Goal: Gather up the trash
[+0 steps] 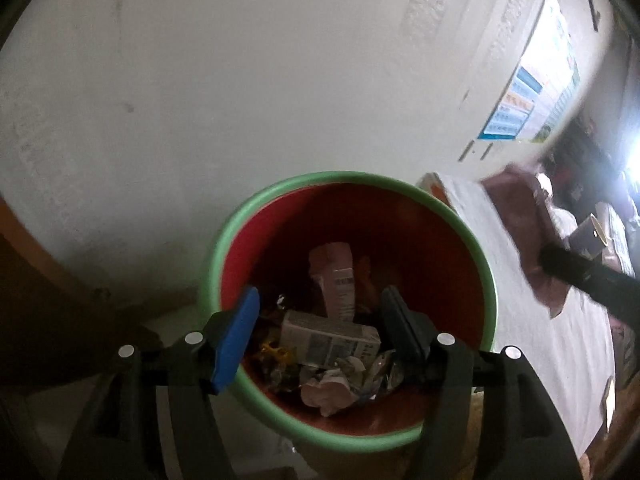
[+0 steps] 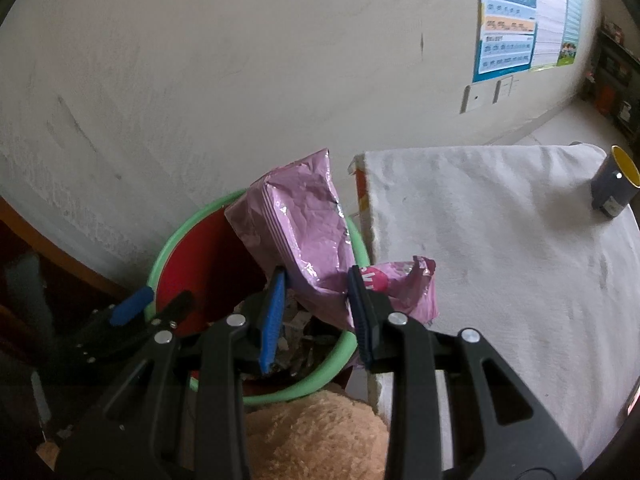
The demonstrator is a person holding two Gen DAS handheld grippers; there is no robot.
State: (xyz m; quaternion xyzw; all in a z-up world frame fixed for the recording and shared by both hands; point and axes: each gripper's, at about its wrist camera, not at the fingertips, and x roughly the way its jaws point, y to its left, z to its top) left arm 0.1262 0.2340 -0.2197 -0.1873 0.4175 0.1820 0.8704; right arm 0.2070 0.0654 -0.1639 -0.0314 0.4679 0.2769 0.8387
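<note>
1. Bin (image 1: 352,308): red inside, green rim, standing on the floor against a pale wall (image 1: 200,80), just beside a table under a white cloth (image 2: 500,260).
2. Bin contents: a printed carton (image 1: 330,338), a pink carton (image 1: 334,280) and crumpled wrappers.
3. Left gripper (image 1: 320,324): poised over the bin mouth, jaws apart, nothing between them.
4. Right gripper (image 2: 316,312): clenched on a pink foil bag (image 2: 296,232); the pads pinch its lower part.
5. The bag stands above the bin's rim on the table side, its crumpled end reaching over the cloth.
6. A dark cup (image 2: 614,184) with yellow inside sits at the far end of the table.
</note>
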